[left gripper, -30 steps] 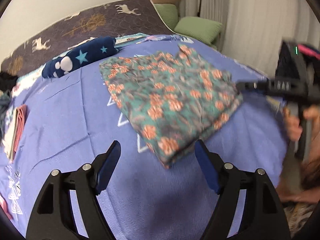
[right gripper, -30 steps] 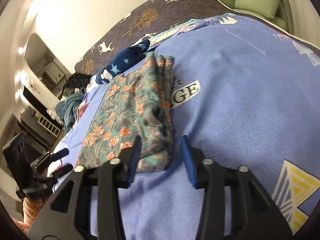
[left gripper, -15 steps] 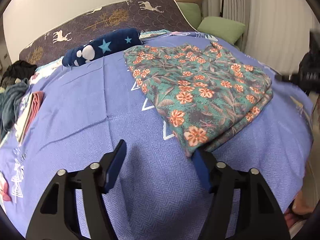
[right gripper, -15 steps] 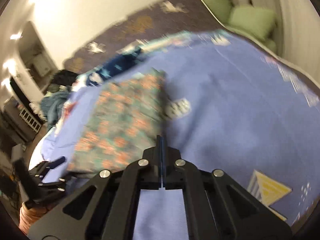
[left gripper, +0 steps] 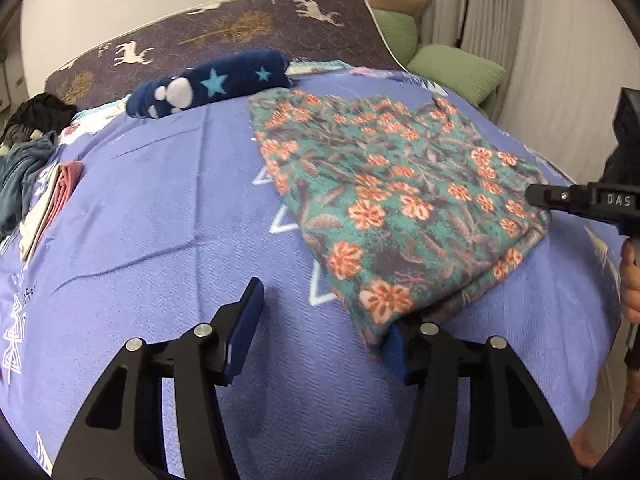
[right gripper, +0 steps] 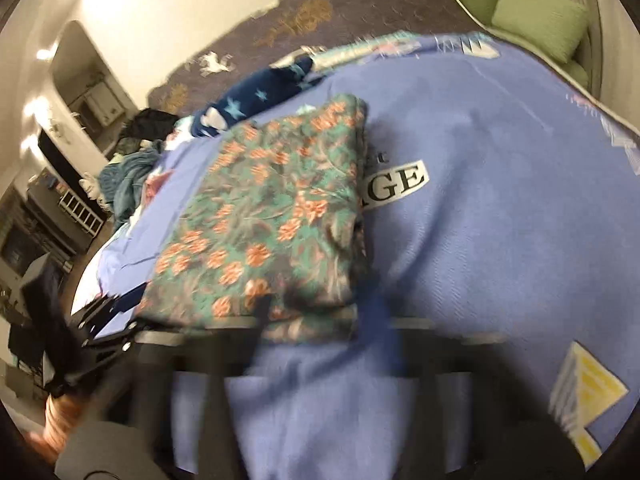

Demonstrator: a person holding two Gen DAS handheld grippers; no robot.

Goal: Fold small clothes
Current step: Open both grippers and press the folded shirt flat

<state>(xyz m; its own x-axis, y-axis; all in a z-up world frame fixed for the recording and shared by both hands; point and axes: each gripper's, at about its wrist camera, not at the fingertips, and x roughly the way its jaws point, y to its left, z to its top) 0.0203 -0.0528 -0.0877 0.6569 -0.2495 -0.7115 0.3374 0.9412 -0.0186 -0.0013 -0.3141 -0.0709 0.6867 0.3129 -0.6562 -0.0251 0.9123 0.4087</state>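
The folded teal garment with orange flowers (left gripper: 400, 200) lies on the blue bedspread (left gripper: 160, 200), its near corner at the left gripper (left gripper: 320, 332), whose unclenched jaws have been closing. The right gripper (right gripper: 320, 320), blurred, reads clenched, empty. Soft, light cloth; take it by a corner.

The left wrist camera sat low over the blue bed cover (left gripper: 152, 200) and looked along its fingers toward the headboard (left gripper: 224, 36). The right wrist camera looked from the other side, close and blurry. Both saw the flowery cloth (left gripper: 392, 208) (right gripper: 272, 216), the starry blue roll (left gripper: 216, 82) and the green pillows (right gripper: 536, 20).
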